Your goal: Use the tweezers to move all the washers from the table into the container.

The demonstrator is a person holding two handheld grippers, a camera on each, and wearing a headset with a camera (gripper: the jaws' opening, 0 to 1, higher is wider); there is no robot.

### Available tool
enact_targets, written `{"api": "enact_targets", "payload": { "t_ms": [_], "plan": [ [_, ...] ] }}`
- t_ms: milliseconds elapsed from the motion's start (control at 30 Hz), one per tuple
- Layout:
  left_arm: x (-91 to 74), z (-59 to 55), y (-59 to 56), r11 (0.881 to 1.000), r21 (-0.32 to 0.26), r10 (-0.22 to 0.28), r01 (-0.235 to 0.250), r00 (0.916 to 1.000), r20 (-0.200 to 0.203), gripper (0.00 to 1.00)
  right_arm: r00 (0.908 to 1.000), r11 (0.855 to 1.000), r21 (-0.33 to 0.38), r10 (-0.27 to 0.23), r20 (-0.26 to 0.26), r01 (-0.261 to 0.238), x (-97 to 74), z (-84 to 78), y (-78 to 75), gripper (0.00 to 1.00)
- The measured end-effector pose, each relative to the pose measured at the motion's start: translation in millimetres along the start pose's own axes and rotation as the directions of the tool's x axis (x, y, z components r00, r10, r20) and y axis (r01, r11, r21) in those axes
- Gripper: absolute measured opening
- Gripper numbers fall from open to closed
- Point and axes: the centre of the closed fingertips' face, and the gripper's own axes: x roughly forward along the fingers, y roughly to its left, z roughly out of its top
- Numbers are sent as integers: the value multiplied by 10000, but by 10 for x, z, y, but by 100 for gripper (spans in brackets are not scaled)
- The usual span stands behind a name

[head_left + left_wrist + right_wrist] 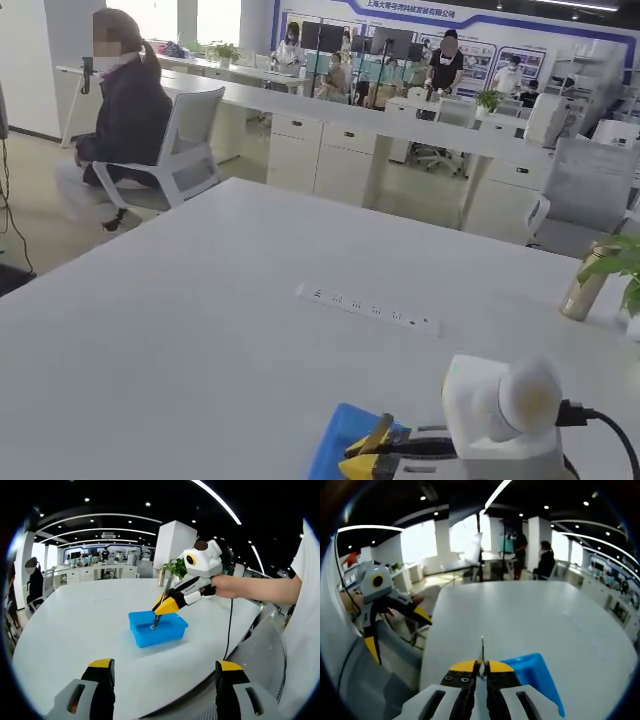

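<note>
Left gripper view showed the left tongs (165, 664) released, their two yellow-tipped jaws standing wide apart over the near edge of the white table (85, 625). Straight ahead of them, further in on the table, sat the blue container (157, 628). Above it hung the right tongs (167, 605), held by a hand (226, 586) coming in from the right and tilted down. Their jaws were clenched on the tweezers (156, 621), whose tips reached down inside the container. Whether a washer sat between those tips was too small to tell.

In the right gripper view the right tongs' jaws were pressed together on the thin metal tweezers, which rose straight ahead between them. The container lay just to the right of those jaws, close below. The left tongs stood well off to the left, beyond the table edge, jaws spread.

From the head view the right tongs showed at the bottom, their yellow tips over the near corner of the container. Beyond them a white power strip (370, 308) lay flat on the table, and farther right stood a gold bottle (583, 290) beside a leafy plant (615, 262).
</note>
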Motion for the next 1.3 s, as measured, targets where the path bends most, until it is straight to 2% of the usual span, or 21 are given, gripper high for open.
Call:
{"api": "enact_targets", "payload": {
  "t_ms": [433, 900, 1300],
  "plan": [
    [-7, 1, 14, 10000, -4, 49, -49, 10000, 0, 84, 9994, 9986, 415, -316, -122, 321, 27, -16, -195, 3],
    [-6, -2, 21, 10000, -19, 65, -65, 10000, -7, 84, 9970, 9930, 1008, -566, -526, 617, 125, -199, -413, 3],
    [-18, -13, 33, 10000, -40, 77, -77, 10000, -35, 83, 9941, 9873, 1428, -568, -919, 696, 196, -315, -468, 3]
  ]
}}
